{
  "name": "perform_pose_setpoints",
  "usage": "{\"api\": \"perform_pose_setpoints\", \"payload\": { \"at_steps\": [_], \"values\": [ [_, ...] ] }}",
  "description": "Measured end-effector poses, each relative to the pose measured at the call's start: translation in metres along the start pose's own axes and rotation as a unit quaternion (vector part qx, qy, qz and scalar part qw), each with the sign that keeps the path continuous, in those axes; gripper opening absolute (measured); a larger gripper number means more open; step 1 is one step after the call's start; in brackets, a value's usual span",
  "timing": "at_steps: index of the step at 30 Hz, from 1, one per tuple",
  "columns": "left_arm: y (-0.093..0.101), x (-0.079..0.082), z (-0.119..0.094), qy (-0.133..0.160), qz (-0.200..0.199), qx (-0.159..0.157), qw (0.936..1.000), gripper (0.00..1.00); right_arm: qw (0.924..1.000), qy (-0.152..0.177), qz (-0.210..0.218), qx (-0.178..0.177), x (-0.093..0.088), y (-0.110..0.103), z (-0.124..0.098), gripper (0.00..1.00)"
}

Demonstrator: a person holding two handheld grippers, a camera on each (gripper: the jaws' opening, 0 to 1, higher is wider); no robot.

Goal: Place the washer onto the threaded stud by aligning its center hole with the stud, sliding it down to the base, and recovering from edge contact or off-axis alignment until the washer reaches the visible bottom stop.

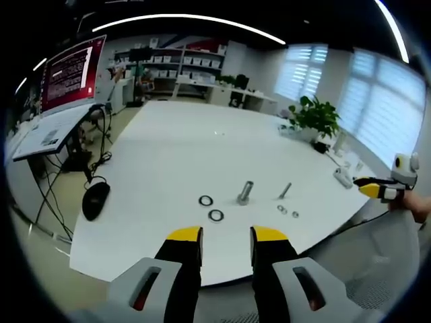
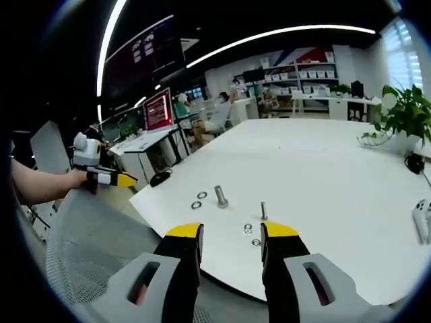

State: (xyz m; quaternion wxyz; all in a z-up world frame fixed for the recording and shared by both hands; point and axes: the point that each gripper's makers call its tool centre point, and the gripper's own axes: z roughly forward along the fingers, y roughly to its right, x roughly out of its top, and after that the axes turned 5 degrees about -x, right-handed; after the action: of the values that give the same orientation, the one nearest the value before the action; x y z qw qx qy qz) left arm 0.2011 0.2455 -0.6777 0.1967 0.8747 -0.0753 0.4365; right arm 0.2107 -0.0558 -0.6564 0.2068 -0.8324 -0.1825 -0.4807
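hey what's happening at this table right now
A person holds a two-jaw gripper in each hand at the edge of a white table, and nothing is picked up yet. The left gripper and right gripper both hang open and empty. On the table stand a thick threaded stud and a thinner stud, with two larger washers and two small washers lying loose beside them.

Small parts too tiny to read

The thin grey metal stud's [image 1: 285, 191] threads and the two small silver washers' [image 1: 287, 211] holes are indistinct.
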Motion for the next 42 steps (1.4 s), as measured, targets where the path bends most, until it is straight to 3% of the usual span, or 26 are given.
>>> {"api": "perform_pose_setpoints", "payload": {
  "at_steps": [12, 18, 20, 22, 26, 30, 32, 36, 42],
  "values": [
    [0.001, -0.006, 0.003, -0.022, 0.006, -0.001, 0.9997, 0.27, 0.9999, 0.004, 0.008, -0.005, 0.001, 0.003, -0.001, 0.37],
    [0.006, -0.007, 0.004, -0.041, 0.031, -0.001, 0.9987, 0.28, 0.9998, 0.009, 0.014, -0.008, 0.003, 0.005, -0.002, 0.37],
    [0.008, -0.007, 0.003, -0.044, 0.036, -0.003, 0.9984, 0.24, 0.9999, 0.007, 0.011, -0.007, 0.002, 0.004, -0.002, 0.37],
    [0.016, 0.001, 0.002, -0.033, 0.040, -0.016, 0.9985, 0.17, 0.9999, 0.005, 0.009, -0.005, 0.002, 0.004, -0.001, 0.37],
    [0.019, 0.009, 0.006, -0.043, 0.046, -0.016, 0.9979, 0.24, 0.9999, 0.005, 0.011, -0.006, 0.001, 0.004, -0.001, 0.37],
    [0.022, 0.005, 0.018, -0.087, 0.072, -0.022, 0.9934, 0.28, 0.9999, 0.003, 0.011, -0.008, 0.001, 0.004, -0.001, 0.38],
    [0.021, 0.003, 0.026, -0.095, 0.081, -0.019, 0.9920, 0.28, 0.9999, 0.004, 0.012, -0.009, 0.001, 0.005, -0.001, 0.39],
    [0.021, -0.005, 0.037, -0.127, 0.083, -0.025, 0.9881, 0.29, 0.9999, -0.001, 0.012, -0.011, -0.001, 0.006, 0.000, 0.40],
    [0.010, -0.011, 0.057, -0.152, 0.066, -0.023, 0.9858, 0.28, 0.9999, -0.005, 0.011, -0.012, -0.002, 0.006, 0.000, 0.40]
  ]
}}
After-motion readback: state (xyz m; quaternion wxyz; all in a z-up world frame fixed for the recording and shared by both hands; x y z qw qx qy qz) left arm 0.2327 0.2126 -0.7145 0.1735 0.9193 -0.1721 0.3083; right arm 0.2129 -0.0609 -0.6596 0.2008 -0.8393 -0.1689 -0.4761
